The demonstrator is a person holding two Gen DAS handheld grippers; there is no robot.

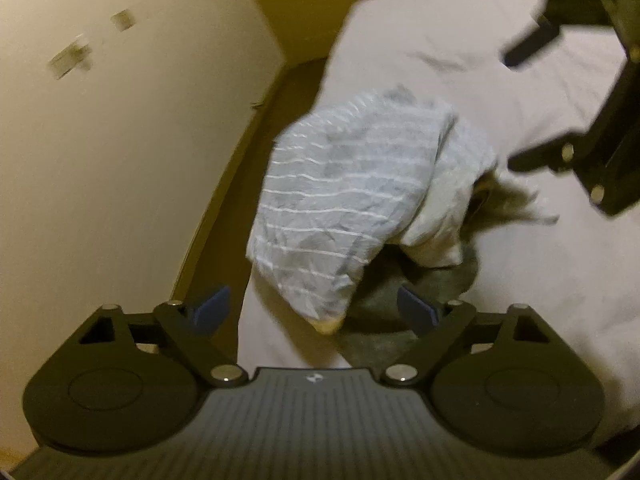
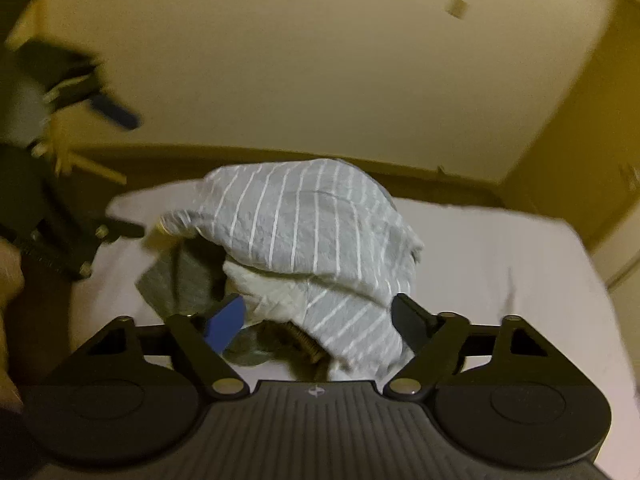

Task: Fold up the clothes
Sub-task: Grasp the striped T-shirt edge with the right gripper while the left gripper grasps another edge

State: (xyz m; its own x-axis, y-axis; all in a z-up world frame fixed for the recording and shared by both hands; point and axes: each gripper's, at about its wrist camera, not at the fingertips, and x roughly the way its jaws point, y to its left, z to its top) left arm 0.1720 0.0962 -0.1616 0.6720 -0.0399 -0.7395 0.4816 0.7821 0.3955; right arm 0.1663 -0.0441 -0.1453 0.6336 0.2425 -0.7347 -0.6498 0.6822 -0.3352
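On the bed (image 1: pixel 540 272), toward its edge beside the wall, we log one heap of clothes.

Item 1: grey garment with thin white stripes (image 1: pixel 332 200), crumpled, draped over the top of the heap. In the left wrist view it sits at centre frame, just past the claw tips; in the right wrist view it fills the middle, with its lower fold hanging toward 6 o'clock between the fingers.

Item 2: white cloth (image 2: pixel 280 288), bunched under the striped garment, showing at its lower edge.

Item 3: dark grey cloth (image 2: pixel 180 276), beneath the heap, lying on the sheet at 8 o'clock of the pile in the right wrist view.

Item 4: left claw (image 1: pixel 314 312), spread wide, nothing between its blue pads (image 1: pixel 210 310). We see it poised over the near end of the heap; whether it touches the cloth we cannot tell.

Item 5: right claw (image 2: pixel 320 318), also spread wide, its tips either side of the lower fold of the striped garment, not closed on it. In the left wrist view it appears blurred at 2 o'clock, over the bed.

Item 6: cream wall (image 1: pixel 120 160), running along the far side of the bed, with a dark strip at its base and small marks high up.

Item 7: part of a hand (image 2: pixel 8 280), at 9 o'clock in the right wrist view.
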